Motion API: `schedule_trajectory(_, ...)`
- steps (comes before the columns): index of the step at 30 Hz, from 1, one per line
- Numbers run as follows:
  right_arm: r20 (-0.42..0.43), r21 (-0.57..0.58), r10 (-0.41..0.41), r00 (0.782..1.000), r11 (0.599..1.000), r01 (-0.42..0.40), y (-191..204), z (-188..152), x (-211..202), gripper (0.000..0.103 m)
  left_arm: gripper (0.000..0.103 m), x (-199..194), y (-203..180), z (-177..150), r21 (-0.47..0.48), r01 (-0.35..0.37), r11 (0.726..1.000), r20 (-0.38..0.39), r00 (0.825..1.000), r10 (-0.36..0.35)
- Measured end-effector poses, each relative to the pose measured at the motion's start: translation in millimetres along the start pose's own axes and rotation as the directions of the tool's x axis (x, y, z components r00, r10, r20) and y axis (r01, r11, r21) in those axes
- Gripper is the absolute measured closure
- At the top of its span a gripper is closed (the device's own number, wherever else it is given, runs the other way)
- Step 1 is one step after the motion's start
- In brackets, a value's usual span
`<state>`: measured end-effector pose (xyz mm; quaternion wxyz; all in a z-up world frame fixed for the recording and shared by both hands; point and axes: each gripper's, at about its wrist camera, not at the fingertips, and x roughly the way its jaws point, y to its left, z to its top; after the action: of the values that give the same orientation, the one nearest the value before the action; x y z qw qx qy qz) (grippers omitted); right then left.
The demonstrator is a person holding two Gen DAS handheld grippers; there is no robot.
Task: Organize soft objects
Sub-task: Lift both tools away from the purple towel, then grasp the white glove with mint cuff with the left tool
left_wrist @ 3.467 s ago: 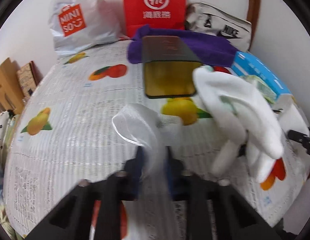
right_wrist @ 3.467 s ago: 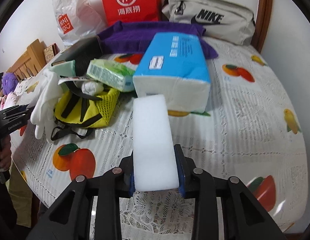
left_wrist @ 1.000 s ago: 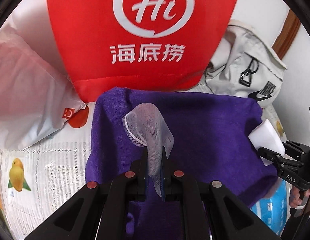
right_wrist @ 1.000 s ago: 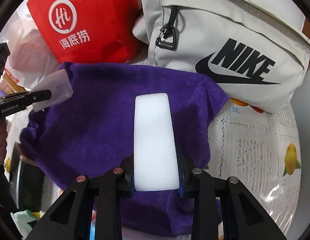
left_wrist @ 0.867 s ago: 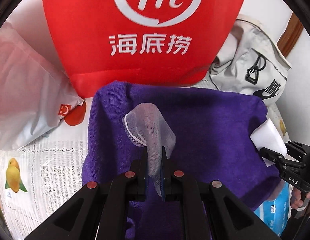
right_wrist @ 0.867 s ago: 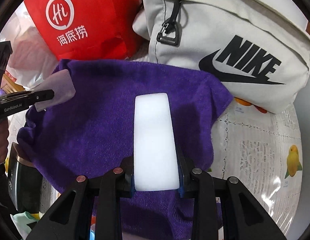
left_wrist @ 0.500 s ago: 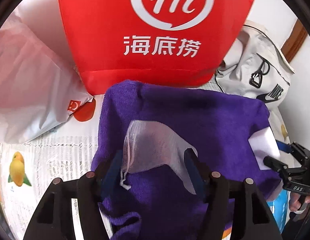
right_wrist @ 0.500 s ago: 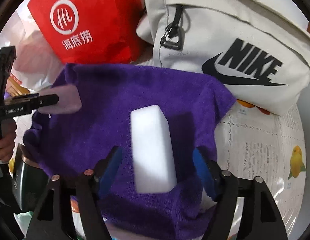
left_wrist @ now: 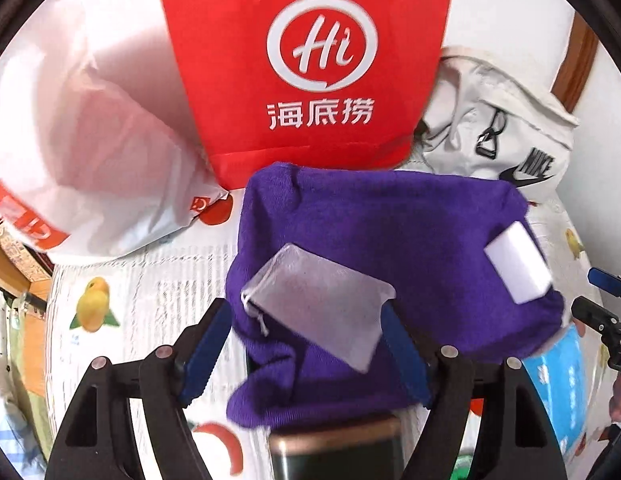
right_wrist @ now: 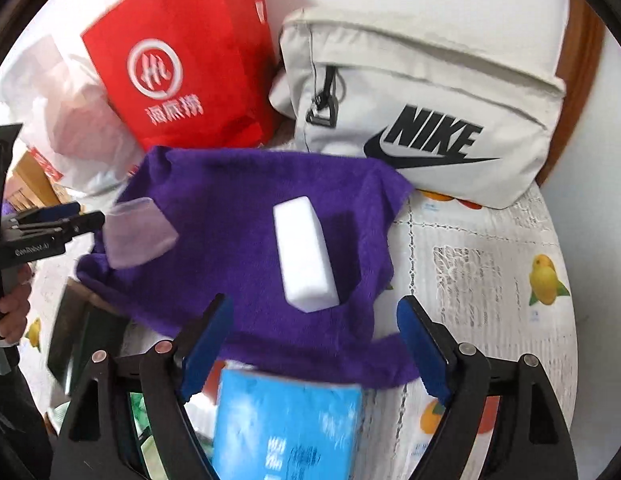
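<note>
Blue pads spread wide at the bottom of both views: left tongs [left_wrist: 306, 350] and right tongs [right_wrist: 314, 344] have just been opening, nothing gripped. Beyond them the mesh pouch [left_wrist: 316, 304] lies loose at centre frame and the white sponge [right_wrist: 304, 254] at centre, both dropped onto the purple towel [right_wrist: 238, 216] on the desk [right_wrist: 482, 276]. Looks like two soft items filed; red bag [left_wrist: 306, 60] behind

Both views were bright and evenly lit, with soft shadows. Fisheye distortion bent the edges, and black vignette filled the corners. Motion blur smeared the blue packet [right_wrist: 286, 424] and the red bag [right_wrist: 182, 60] in the right view; centres stayed fairly sharp
</note>
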<state>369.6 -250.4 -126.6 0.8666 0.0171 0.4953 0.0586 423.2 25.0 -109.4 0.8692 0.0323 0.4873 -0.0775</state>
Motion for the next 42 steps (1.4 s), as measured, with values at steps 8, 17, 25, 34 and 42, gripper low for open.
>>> schedule_trajectory(8, 0.095, -0.046, 0.021, 0.995, 0.999, -0.016, 19.8, -31.9, -54.9, 0.02, 0.028, -62.4, 0.1, -44.3, -0.058, 0.041, 0.997, 0.148, 0.988, -0.032)
schedule_trajectory(17, 0.122, -0.023, 0.073, 0.99, 0.997, -0.071, 43.3, -87.2, -114.0, 0.02, 0.028, -108.5, 2.9, -108.1, -0.16, 0.119, 0.98, 0.149, 0.984, -0.095)
schedule_trajectory(25, 0.132, 0.071, 0.044, 0.99, 0.996, -0.054, 36.6, -139.1, -130.4, 0.02, 0.028, -125.1, -16.8, -169.9, -0.134, 0.137, 0.981, 0.122, 0.985, -0.121)
schedule_trajectory(34, 0.157, 0.03, 0.04, 0.987, 0.999, -0.045, 50.4, -200.8, -141.5, 0.02, 0.028, -107.6, -44.5, -221.4, -0.093, 0.229, 0.969, 0.075, 0.972, -0.222)
schedule_trajectory(42, 0.166, 0.0, 0.083, 0.983, 0.996, -0.084, 60.7, -229.2, -147.2, 0.02, 0.051, -81.5, -44.3, -212.9, -0.086, 0.17, 0.982, 0.106, 0.981, -0.16)
